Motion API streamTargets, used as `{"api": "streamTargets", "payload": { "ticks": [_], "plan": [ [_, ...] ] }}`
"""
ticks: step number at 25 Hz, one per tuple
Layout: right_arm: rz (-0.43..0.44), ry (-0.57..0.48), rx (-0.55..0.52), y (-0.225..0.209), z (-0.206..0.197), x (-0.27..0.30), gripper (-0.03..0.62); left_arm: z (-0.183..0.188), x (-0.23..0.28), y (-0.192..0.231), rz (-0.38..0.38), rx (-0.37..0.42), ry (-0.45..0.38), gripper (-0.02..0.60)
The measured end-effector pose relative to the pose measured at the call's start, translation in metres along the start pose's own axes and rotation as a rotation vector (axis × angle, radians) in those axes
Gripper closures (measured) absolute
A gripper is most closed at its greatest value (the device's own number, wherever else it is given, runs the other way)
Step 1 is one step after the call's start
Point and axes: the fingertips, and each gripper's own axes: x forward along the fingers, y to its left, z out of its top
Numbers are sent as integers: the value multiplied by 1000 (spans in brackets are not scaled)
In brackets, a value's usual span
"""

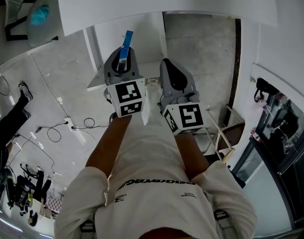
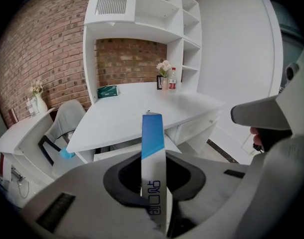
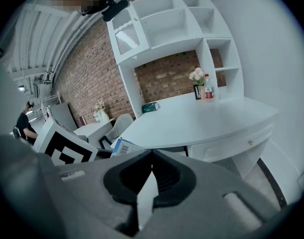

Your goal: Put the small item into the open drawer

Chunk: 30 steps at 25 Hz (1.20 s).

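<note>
Left claw point(image 1: 121, 64) is clamped on the slim blue-and-white box point(image 2: 152, 133), which sticks straight up out of the jaws. So the box is in my grip, up in the air, short of the white desk point(image 2: 142, 111). Right claw point(image 3: 150, 157) is pinched closed on nothing.
</note>
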Motion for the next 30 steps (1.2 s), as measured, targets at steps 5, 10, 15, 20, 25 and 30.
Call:
{"api": "streamTargets", "payload": {
  "ticks": [5,10,15,20,25,30],
  "plan": [
    [1,11,11,-2,-10,5,597,-18,15,2,7,5,61,515],
    [-2,19,29,-5,-18,7,597,-32,26,4,14,-8,119,515],
    [-6,34,31,-5,-25,15,597,-45,42,9,7,-15,154,514],
    [-7,39,39,-7,-31,15,597,-58,52,6,-7,-29,194,513],
    [-14,46,42,-5,-34,26,597,-72,65,15,-5,-57,232,513],
    [-23,45,44,-8,-35,30,597,-85,78,17,4,-68,263,514]
  ]
}}
